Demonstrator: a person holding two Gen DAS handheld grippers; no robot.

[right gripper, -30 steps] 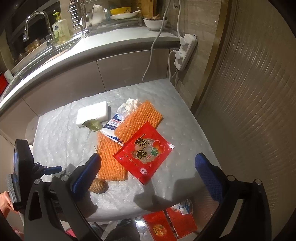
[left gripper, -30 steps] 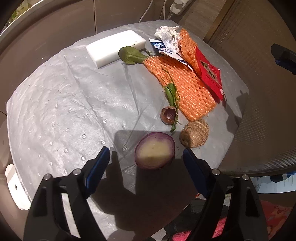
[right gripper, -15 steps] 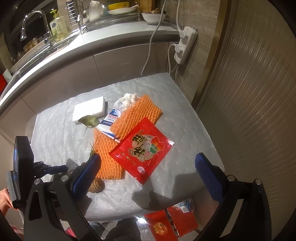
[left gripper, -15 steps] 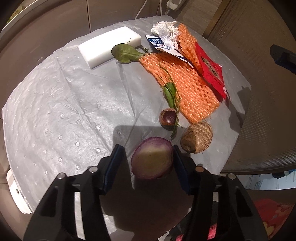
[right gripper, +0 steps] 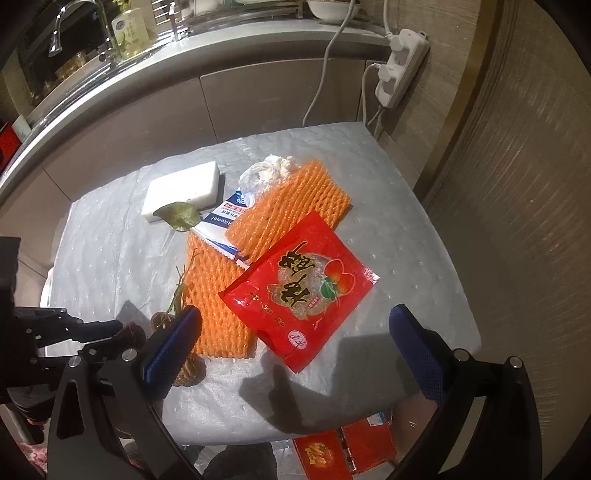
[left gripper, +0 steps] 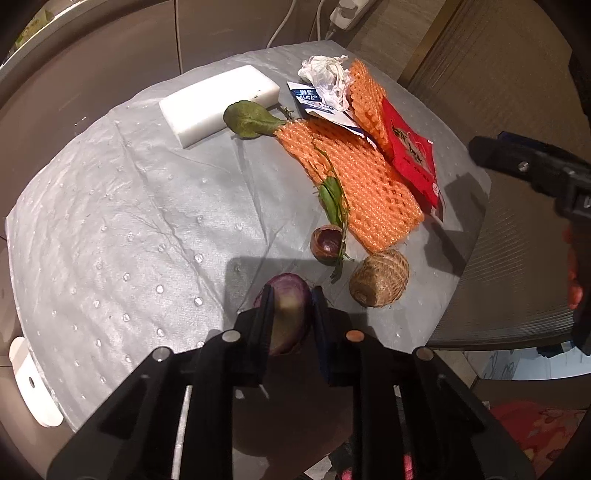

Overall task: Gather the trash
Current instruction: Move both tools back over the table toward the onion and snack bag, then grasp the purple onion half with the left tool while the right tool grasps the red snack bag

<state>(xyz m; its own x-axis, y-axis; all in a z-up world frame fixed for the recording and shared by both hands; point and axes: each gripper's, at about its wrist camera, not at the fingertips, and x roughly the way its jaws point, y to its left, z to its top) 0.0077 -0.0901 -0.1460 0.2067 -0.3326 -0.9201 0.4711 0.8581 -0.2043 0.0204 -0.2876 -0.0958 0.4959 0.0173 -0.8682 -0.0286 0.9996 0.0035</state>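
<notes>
My left gripper (left gripper: pixel 290 304) is shut on a purple onion half (left gripper: pixel 286 317) near the table's front edge. Beside it lie a brown taro (left gripper: pixel 379 282), a small dark onion end (left gripper: pixel 327 242), green stems (left gripper: pixel 332 195), two orange foam nets (left gripper: pixel 354 181), a red snack packet (left gripper: pixel 412 153), a crumpled tissue (left gripper: pixel 327 77), a blue-and-white sachet (left gripper: pixel 314 99) and a green leaf (left gripper: pixel 249 120). My right gripper (right gripper: pixel 295 343) is open and empty above the red snack packet (right gripper: pixel 301 286). The left gripper (right gripper: pixel 96 332) shows at that view's left.
A white sponge block (left gripper: pixel 219 105) lies at the back of the silver-covered table (left gripper: pixel 110 221). A power strip (right gripper: pixel 400 55) hangs on the wall behind. A kitchen counter with a sink tap (right gripper: pixel 74 22) runs behind. Red packets (right gripper: pixel 343 443) lie on the floor below.
My left gripper has moved forward and closed its fingers on the purple onion half. My right gripper has stayed open, drifting slightly closer over the red packet.
</notes>
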